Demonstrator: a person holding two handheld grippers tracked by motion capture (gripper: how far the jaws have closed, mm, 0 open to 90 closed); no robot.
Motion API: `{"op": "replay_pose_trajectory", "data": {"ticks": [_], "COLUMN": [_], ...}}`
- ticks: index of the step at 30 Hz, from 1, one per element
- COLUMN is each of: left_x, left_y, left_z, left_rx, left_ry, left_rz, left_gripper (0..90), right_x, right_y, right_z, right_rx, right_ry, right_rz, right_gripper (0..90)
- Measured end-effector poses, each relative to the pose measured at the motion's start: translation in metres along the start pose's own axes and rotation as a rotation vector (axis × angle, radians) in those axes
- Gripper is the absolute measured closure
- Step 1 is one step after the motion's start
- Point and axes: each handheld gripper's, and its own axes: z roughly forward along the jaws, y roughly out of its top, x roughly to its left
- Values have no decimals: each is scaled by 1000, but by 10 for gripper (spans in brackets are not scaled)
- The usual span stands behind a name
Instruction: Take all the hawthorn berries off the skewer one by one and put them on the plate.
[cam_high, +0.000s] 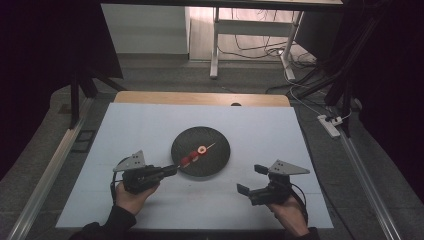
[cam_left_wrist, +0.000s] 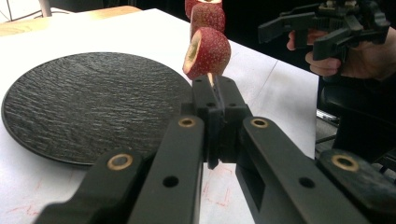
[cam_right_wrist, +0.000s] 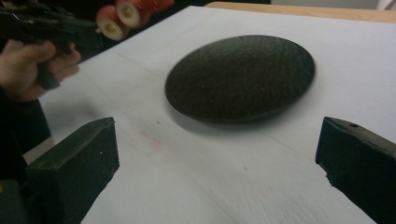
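Note:
My left gripper (cam_high: 172, 170) (cam_left_wrist: 215, 86) is shut on the thin wooden stick of a skewer (cam_high: 196, 153) threaded with red fruit slices (cam_left_wrist: 207, 51) (cam_right_wrist: 122, 16). It holds the skewer level above the round black plate (cam_high: 212, 160) (cam_left_wrist: 88, 100) (cam_right_wrist: 243, 77). The slices are red outside and pale inside. My right gripper (cam_high: 250, 179) (cam_right_wrist: 217, 158) hangs open to the right of the plate, near the table's front, nothing between its jaws. In the left gripper view it (cam_left_wrist: 299, 35) shows at the upper right, held in a hand.
A light cloth (cam_high: 150, 125) covers the table, whose wooden edge (cam_high: 200, 98) shows at the back. Faint red stains (cam_right_wrist: 149, 140) mark the cloth near the plate. Beyond the table stand a white desk frame (cam_high: 215, 45), cables and a power strip (cam_high: 330, 125) on the floor.

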Motion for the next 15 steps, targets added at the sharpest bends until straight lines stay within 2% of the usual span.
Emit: {"op": "replay_pose_trajectory", "data": {"ticks": [3,13,15], "left_x": [-1,-2,-2], "left_y": [0,0,0], "left_z": [1,4,4], "left_rx": [-3,-18,-18], "left_ry": [-4,-21,-27], "left_rz": [6,15,18], "left_gripper": [893,893,893], "right_x": [-1,2,3], "right_y": [6,24,28], "right_z": [9,38,43], "right_rx": [-8,-27,-26], "right_ry": [55,114,118], "right_rz": [23,46,44], "right_gripper": [0,0,22]}}
